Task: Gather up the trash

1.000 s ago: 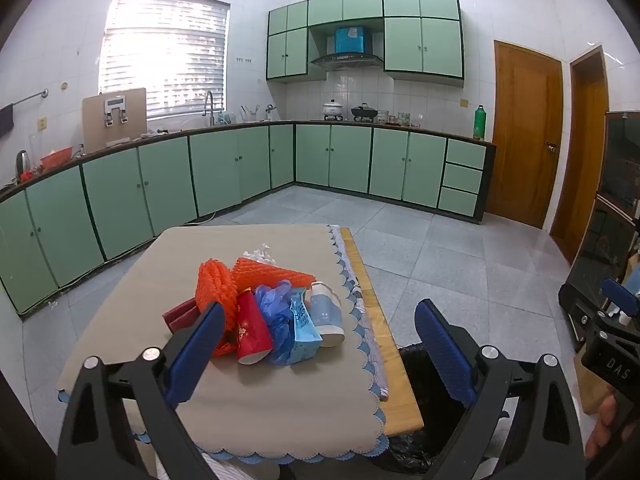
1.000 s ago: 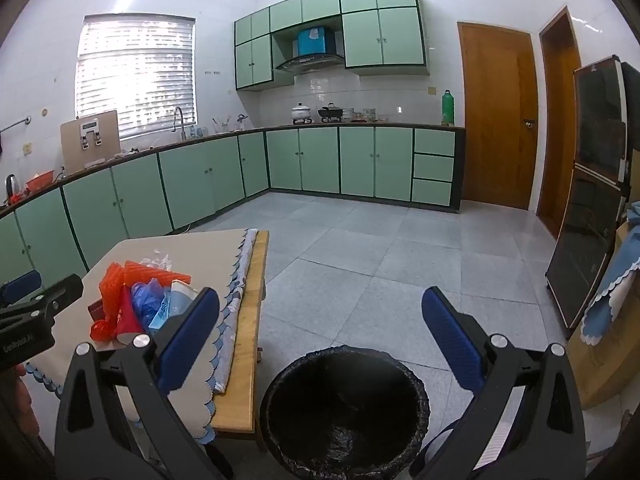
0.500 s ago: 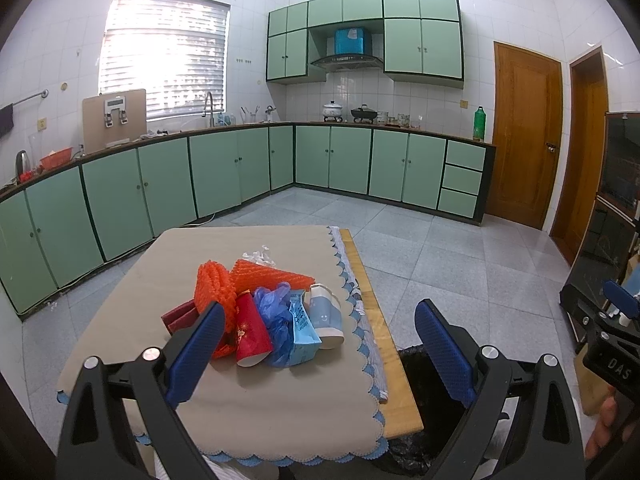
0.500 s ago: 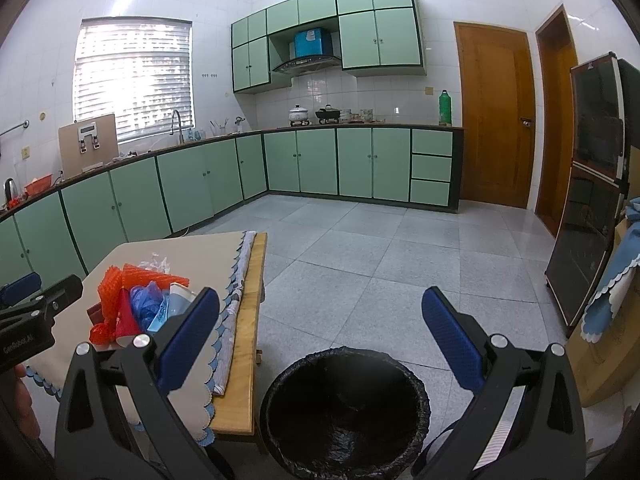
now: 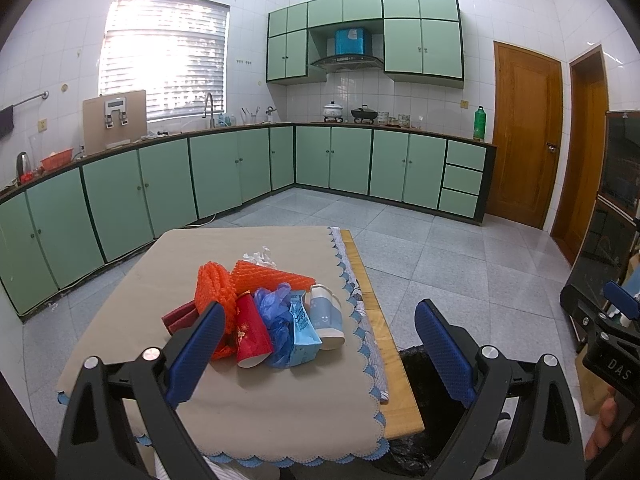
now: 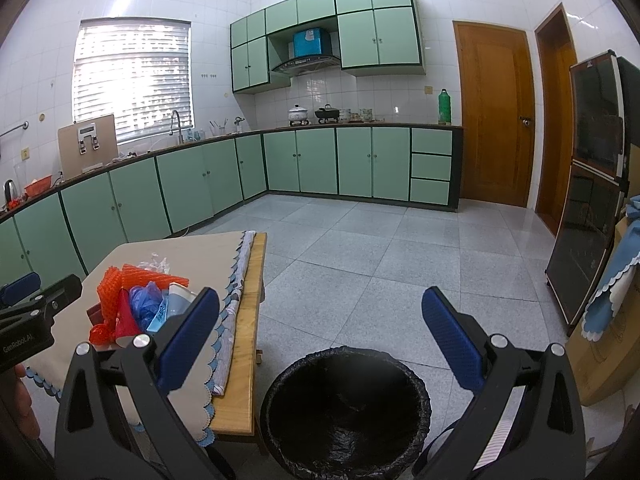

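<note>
the left gripper (image 5: 316, 344) hangs above the trash pile (image 5: 264, 316) on the table (image 5: 280, 400), fingers wide apart and empty. the right gripper (image 6: 320, 332), equally spread and empty, sits over the black-lined bin (image 6: 346, 412).

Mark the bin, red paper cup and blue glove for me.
bin (image 6: 280, 384), right wrist view, left rim.
red paper cup (image 5: 252, 330), left wrist view, side wall.
blue glove (image 5: 276, 308), left wrist view, crumpled middle.

Orange honeycomb-patterned foam netting (image 5: 256, 280) tops the trash pile, beside a red paper cup (image 5: 251, 332) with small gold marks, a translucent blue plastic glove (image 5: 276, 312), a light blue printed packet (image 5: 302, 330) and a pale blue-and-white cup (image 5: 327, 316). The surface (image 5: 400, 400) is light wood under a beige cloth (image 5: 280, 400) with a blue scalloped edge. The bin liner (image 6: 346, 408) is glossy black. Both hand-held grippers have dimpled blue pads (image 5: 444, 350) on black frames
</note>
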{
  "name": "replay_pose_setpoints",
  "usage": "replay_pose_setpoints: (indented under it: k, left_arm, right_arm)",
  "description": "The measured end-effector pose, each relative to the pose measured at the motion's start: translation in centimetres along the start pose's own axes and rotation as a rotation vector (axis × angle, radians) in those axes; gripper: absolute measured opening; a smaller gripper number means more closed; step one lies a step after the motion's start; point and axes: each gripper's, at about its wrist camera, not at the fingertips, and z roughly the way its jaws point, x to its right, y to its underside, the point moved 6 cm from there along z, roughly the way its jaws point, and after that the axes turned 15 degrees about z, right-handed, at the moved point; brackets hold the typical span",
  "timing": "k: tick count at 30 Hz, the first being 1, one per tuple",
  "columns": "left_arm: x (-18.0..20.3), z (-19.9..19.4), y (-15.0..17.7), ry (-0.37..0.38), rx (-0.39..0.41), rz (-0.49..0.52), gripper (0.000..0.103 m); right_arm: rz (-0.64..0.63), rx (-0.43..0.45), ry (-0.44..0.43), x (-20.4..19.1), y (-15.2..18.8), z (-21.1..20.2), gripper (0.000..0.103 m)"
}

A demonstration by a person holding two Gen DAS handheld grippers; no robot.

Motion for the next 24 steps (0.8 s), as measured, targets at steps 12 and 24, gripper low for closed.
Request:
replay_pose_setpoints:
  k: [12, 24]
  left_arm:
    - [-0.03, 0.04, -0.08, -0.001, 0.000, 0.000, 0.094]
    - [-0.18, 0.10, -0.15, -0.001, 0.000, -0.003, 0.094]
  right_arm:
    - [0.000, -0.001, 0.000, 0.05, 0.14, 0.01, 0.098]
    - [0.002, -0.002, 0.000, 0.21, 0.12, 0.05, 0.098]
